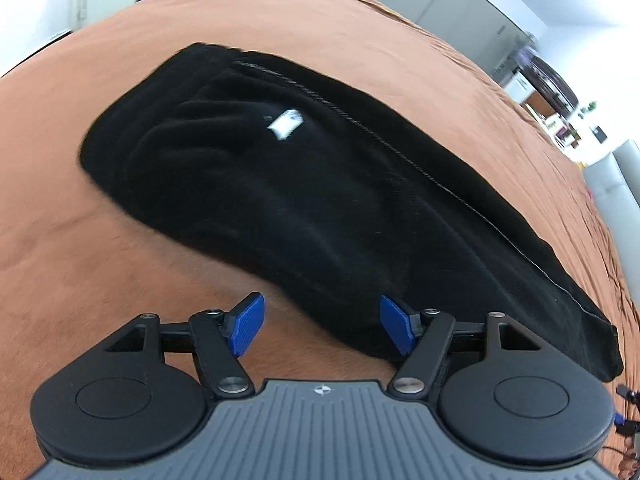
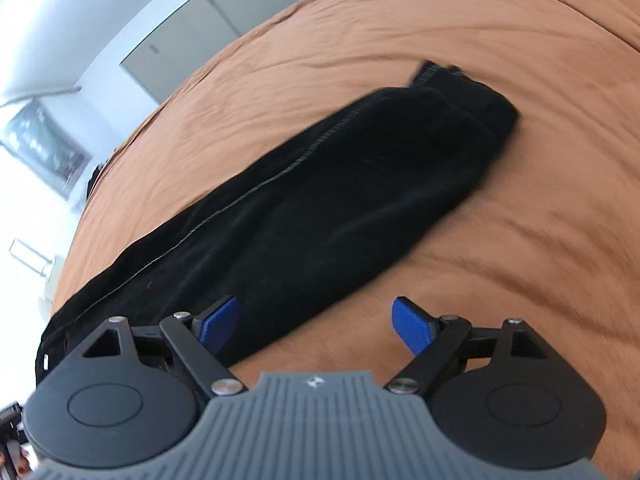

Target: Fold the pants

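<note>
One brown bedspread (image 1: 100,220) fills most of what we see, and on it lie the black pants (image 1: 304,200), folded lengthwise into a long strip, white label (image 1: 286,123) up. Our left tongs (image 1: 322,330) and right tongs (image 2: 314,326) gape wide above the near edge, gripping nothing.

Blk pants (image 1: 304,200) on brown bedspread (image 1: 80,260)

The black pants (image 1: 304,200) lay folded lengthwise into a long strip, flat on the brown bedspread (image 1: 80,240).
</note>
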Demonstrator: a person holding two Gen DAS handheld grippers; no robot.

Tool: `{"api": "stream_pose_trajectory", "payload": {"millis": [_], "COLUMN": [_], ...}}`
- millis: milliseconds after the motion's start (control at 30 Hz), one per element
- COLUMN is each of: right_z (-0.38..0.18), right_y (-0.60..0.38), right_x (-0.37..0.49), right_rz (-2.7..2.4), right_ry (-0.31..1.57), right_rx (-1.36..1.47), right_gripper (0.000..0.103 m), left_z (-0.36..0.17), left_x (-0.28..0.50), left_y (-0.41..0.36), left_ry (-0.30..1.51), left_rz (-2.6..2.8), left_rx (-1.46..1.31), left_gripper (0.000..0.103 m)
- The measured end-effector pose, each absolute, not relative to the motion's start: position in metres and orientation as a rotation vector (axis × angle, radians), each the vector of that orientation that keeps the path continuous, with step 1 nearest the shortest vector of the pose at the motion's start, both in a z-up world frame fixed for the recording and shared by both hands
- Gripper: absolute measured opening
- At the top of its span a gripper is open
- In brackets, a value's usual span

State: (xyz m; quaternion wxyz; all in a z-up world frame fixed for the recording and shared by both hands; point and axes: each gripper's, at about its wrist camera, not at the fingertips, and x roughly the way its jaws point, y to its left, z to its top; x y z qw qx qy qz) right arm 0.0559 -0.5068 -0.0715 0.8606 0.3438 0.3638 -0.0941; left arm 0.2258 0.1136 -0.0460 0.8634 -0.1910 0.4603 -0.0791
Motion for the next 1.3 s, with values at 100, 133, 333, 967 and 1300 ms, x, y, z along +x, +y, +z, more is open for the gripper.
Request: {"api": "stream_pose_trajectory", "payload": {"millis": [100,133,333,967,1300], "right_z": [-0.078,-0.080,-0.105,-0.143,-0.145], "right_y": [-0.520,-0.527,-0.575,-0.607,-0.600], "right_x": [0.044,0.040,0.018,0.086,0.133], "right_rz": [-0.251,-0.273,-0.398,-0.260,-0.261], "right_ry": [0.733,0.720,0.640,0.478,0.444], "right_rx": [0.770,0.798,0.990,1.148,1.089], "right_gripper": [0.081,0.082,0.082,0.087,0.096], "left_z": [-0.046,-0.047,-0.056,-0.102,-0.111], "left_x": [0.222,0.221,0.212,0.245,0.271], "left_y": [0.122,0.124,0.128,0.113,0.114], "left_ry": [0.955,0.954,0.952,0.901,0.836], "left_rz": [-0.160,-0.157,-0.139,-0.106,-0.049], "left_rx": [-0.413,-0.419,-0.439,-0.673,-0.818], "left_gripper": [0.079,0.079,0.079,0.087,0.092]}}
